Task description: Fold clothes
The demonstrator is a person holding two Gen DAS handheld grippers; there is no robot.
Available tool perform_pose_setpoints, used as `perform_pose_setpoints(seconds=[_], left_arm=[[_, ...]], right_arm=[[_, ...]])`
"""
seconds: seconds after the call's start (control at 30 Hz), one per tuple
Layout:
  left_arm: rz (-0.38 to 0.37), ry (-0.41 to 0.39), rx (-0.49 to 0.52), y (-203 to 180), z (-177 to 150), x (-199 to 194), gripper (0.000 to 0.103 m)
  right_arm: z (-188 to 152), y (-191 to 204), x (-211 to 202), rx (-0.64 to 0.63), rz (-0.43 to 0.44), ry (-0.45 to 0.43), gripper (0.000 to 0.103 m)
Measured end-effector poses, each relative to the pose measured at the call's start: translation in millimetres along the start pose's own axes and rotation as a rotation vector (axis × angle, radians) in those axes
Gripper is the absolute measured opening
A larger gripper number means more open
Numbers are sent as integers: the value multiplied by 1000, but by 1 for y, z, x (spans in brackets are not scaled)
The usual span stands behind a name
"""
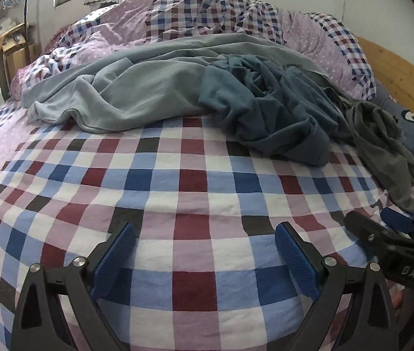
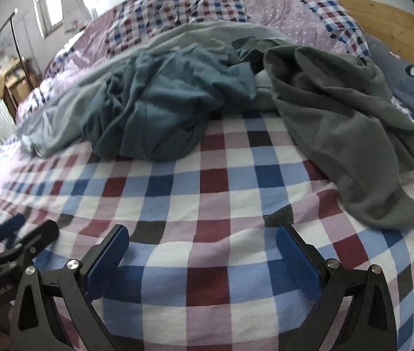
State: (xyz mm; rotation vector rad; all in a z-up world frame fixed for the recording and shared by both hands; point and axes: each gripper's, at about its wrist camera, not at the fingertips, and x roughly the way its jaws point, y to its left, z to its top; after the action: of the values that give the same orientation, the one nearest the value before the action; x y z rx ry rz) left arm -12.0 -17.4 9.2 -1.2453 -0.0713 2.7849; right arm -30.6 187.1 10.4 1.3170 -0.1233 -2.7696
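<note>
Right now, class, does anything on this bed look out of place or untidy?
Yes. Three garments lie crumpled instead of folded: a light grey-blue one, a dark teal one bunched on top of it, and a grey one trailing toward the bed's right edge. Both grippers, left and right, are open and empty.

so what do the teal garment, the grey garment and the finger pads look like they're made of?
Teal garment: soft matte knit, probably cotton jersey; it bunches in loose folds. Grey garment: similar matte knit, maybe slightly heavier; broader folds. Finger pads: blue, with a fine grid texture, likely rubber or moulded plastic, set on black matte arms.
</note>
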Motion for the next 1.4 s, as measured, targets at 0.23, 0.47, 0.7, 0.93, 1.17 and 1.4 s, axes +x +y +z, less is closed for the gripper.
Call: perform_pose_setpoints(seconds=[0.23,0.47,0.7,0.93,1.17,1.4], left_arm=[[6,22,19,-3,-2,7,102],[20,41,33,-5,-1,13,103],[32,49,43,-7,0,15,103],[26,48,38,-6,0,15,103],[34,48,44,-7,0,15,103],[33,48,45,-7,0,15,103]], right_arm=[[-3,8,8,-57,-66,28,103],[-3,9,8,-56,-70,24,103],[-3,7,7,-56,-70,25,103],[-2,10,9,-59,-72,25,103],[-2,10,8,-57,-70,23,103],[-3,9,8,-58,-70,22,103]])
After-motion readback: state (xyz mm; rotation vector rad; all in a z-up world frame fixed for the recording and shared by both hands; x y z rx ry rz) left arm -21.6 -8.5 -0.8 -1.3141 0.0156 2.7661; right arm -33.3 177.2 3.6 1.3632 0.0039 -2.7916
